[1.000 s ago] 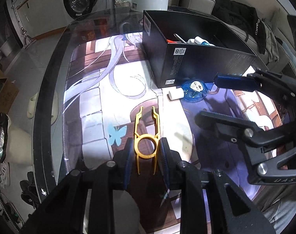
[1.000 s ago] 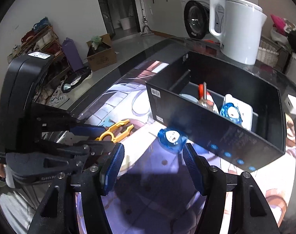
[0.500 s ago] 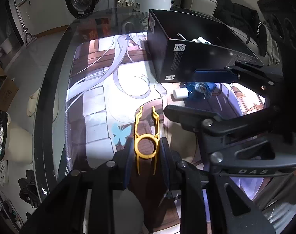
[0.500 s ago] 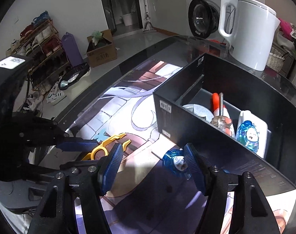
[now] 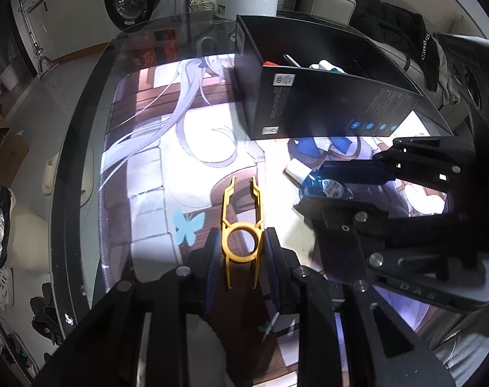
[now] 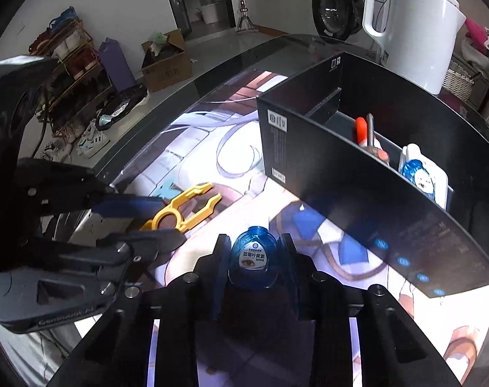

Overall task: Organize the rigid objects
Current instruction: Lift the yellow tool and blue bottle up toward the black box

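A yellow plastic tool (image 5: 241,225) with a ring and two prongs lies on the printed mat, and my left gripper (image 5: 241,248) is shut on its ring. In the right wrist view that yellow tool (image 6: 183,209) sits between the left gripper's (image 6: 170,222) fingers. To its right lies a small blue bottle (image 6: 252,256) with a white cap (image 5: 296,171); my right gripper (image 6: 254,258) is shut on it, one pad on each side. A black open box (image 6: 357,193) stands just behind the bottle, on the mat.
Inside the black box (image 5: 309,103) lie a red-handled screwdriver (image 6: 360,129) and another blue bottle on a white pack (image 6: 418,177). A white kettle (image 6: 412,32) stands behind the box. The round glass table's edge (image 5: 76,161) curves at the left, with the floor and shoes beyond.
My right gripper came down toward the blue bottle and closed on it; earlier its fingers stood apart, clear of the bottle. The left gripper stayed on the yellow tool.
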The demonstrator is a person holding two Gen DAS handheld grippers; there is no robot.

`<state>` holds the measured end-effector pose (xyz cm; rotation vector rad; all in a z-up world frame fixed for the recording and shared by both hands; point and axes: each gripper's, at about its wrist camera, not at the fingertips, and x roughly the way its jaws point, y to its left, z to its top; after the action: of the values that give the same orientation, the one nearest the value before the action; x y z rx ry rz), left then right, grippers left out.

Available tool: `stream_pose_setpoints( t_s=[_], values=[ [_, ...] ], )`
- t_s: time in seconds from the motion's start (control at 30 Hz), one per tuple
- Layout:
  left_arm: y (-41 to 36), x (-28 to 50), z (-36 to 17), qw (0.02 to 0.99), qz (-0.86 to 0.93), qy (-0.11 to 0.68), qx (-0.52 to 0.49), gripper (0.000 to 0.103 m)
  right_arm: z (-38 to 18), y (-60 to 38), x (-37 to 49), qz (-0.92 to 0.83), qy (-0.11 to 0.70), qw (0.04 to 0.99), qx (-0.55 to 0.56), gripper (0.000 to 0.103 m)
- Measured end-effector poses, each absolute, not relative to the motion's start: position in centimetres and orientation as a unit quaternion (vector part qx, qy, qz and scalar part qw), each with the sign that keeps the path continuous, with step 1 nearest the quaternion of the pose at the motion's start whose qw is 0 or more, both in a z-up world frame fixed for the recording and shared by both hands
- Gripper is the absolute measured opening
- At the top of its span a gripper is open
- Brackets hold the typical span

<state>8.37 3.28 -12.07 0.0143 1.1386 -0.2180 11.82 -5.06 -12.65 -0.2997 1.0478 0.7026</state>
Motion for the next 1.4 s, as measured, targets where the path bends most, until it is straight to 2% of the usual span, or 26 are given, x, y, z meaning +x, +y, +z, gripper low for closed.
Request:
stream_pose_setpoints(
  t_s=[0.47,0.7,0.8,1.27,1.4],
  values=[
    [-1.0,9.5,-11.7,0.839,-0.131,0.528,0.019,0.024,-12.5,-10.0,10.9,0.277,0.487,0.815,-0.148,0.031],
    [-1.8,8.7,-8.7,0.867,-0.145,0.476,0.029,0.024,-11.5,-11.8,10.5,0.274,0.464,0.832,-0.131,0.031],
    [-1.5,8.4,-7.0,0.885,-0.146,0.441,0.014,0.024,-10.1,-12.4,9.9,0.276,0.434,0.85,-0.114,0.031],
    [0.1,5.0,0.8,0.972,-0.098,0.214,-0.001,0.024,-1.3,-15.1,4.9,0.253,0.198,0.945,-0.053,0.031],
    [0.6,5.1,1.0,0.975,-0.096,0.2,-0.01,0.024,-0.2,-14.9,4.0,0.253,0.166,0.952,-0.053,0.031]
  ],
)
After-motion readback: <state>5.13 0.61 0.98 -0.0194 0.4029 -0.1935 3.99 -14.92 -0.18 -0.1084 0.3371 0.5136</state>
